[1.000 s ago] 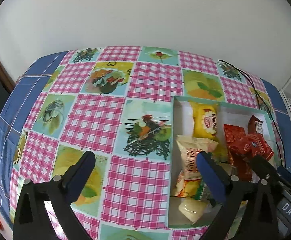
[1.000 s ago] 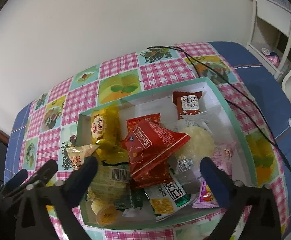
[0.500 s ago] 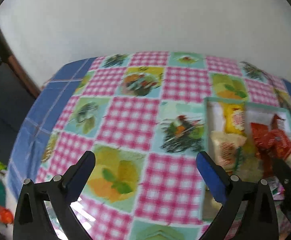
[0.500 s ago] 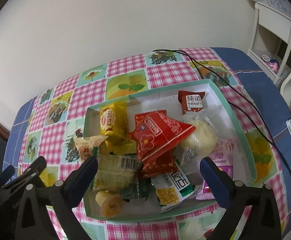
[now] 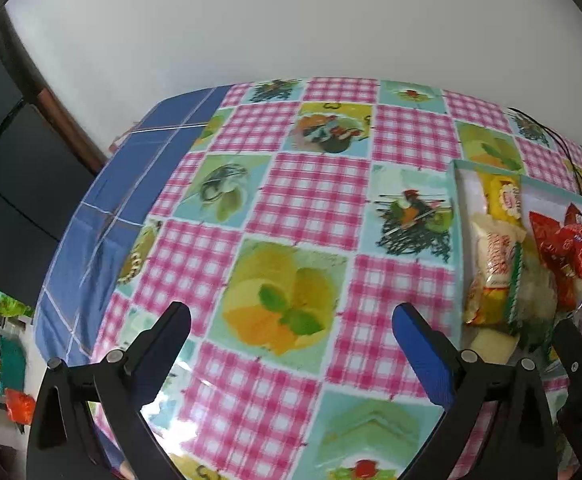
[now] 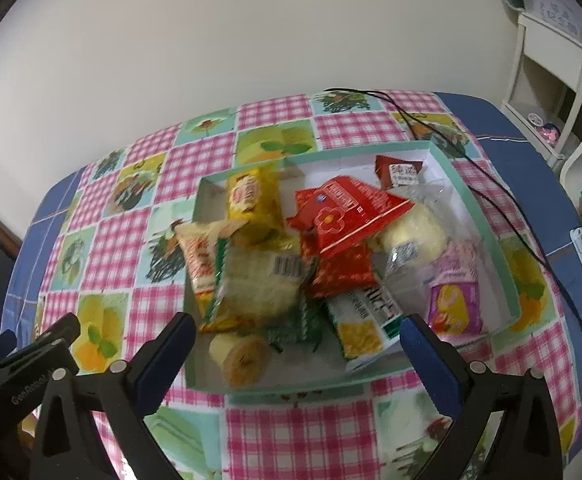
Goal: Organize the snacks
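White wall (image 5: pixel 251 20); checked tablecloth (image 5: pixel 311 200); snack box (image 6: pixel 487 224); white shelf (image 6: pixel 551 52).

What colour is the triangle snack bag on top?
Red triangle snack bag, with a flower; clearest in the right wrist view.

Left hand-held gripper (image 5: pixel 291 320) jaws wide apart, empty; right hand-held gripper (image 6: pixel 297 330) likewise spread, empty.
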`<state>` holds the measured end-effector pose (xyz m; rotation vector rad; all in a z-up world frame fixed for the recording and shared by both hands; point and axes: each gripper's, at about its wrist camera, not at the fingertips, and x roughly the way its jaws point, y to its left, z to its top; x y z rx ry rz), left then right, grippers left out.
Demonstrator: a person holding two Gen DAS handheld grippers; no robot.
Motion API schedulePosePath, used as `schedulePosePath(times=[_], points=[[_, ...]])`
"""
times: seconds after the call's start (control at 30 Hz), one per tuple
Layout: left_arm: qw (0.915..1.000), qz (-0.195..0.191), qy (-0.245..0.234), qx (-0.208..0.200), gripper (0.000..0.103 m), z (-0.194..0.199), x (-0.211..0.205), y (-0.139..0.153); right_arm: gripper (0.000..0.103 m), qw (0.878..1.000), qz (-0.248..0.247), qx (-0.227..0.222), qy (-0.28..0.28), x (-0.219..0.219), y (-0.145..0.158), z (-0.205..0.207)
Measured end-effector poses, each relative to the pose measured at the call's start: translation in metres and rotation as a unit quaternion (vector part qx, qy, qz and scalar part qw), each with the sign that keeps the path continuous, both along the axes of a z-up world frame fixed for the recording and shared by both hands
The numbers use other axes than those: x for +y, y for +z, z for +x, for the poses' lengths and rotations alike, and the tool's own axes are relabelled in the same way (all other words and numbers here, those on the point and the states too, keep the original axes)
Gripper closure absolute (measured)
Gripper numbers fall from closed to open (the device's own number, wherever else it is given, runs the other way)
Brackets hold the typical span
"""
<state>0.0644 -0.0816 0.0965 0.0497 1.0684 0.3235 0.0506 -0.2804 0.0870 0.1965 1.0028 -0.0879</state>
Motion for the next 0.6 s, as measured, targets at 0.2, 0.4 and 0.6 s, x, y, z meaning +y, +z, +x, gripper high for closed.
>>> schedulePosePath(times=[0.2, 0.4, 0.6], points=[[0.9999, -0.005, 0.001, 0.011, 0.002, -0.017, 0.01, -0.005, 0.0, 1.0, -0.014, 0.003, 0.018, 0.015, -0.003, -0.016], [0.9998, -0.019, -0.005, 0.009, 0.002, -0.037, 0.015, -0.005, 0.0, 0.999, -0.021, 0.009, 0.021, 0.017, -0.009, -0.033], [0.9993, -0.031, -0.018, 0.004, 0.002, -0.051, 0.015, -0.006, 0.0, 0.999, -0.028, 0.022, 0.023, 0.017, -0.017, -0.046]])
